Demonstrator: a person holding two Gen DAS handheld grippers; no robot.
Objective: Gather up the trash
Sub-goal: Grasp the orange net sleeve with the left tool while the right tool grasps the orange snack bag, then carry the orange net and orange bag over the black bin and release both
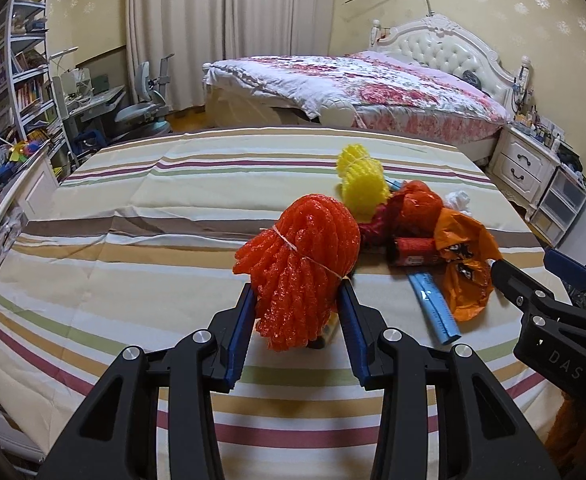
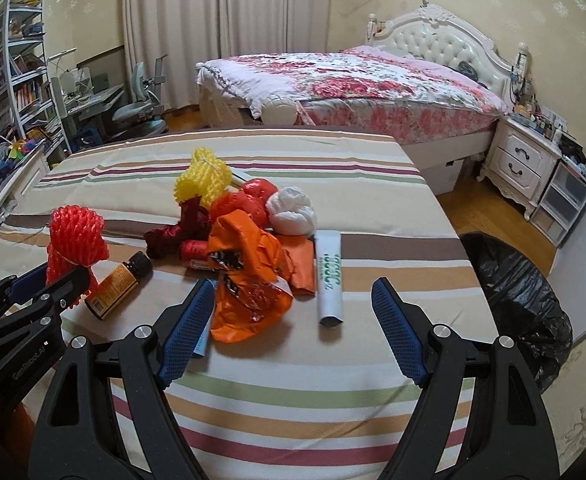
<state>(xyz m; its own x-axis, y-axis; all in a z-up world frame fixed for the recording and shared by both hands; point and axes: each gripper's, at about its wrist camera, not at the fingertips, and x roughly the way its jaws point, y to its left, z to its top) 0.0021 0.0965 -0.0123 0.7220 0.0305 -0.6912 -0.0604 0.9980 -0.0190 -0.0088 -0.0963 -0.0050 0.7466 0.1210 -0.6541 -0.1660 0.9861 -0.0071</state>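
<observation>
A pile of trash lies on the striped table [image 1: 133, 208]. My left gripper [image 1: 297, 292] is shut on a red foam fruit net [image 1: 301, 264], also seen in the right wrist view [image 2: 75, 240]. A small brown bottle [image 2: 117, 284] lies beside the net. My right gripper [image 2: 293, 296] is open and empty, just in front of an orange plastic bag [image 2: 249, 276] and a white tube [image 2: 329, 276]. A yellow foam net [image 2: 203, 178], a white crumpled wad [image 2: 293, 210], dark red wrappers [image 2: 181, 232] and a blue ruler [image 1: 435, 304] lie in the pile.
A bin lined with a black bag [image 2: 521, 300] stands on the floor to the right of the table. A bed with a floral cover [image 2: 353, 84] is behind, a white nightstand [image 2: 525, 160] at the right, a desk, chair and bookshelf [image 2: 13, 64] at the left.
</observation>
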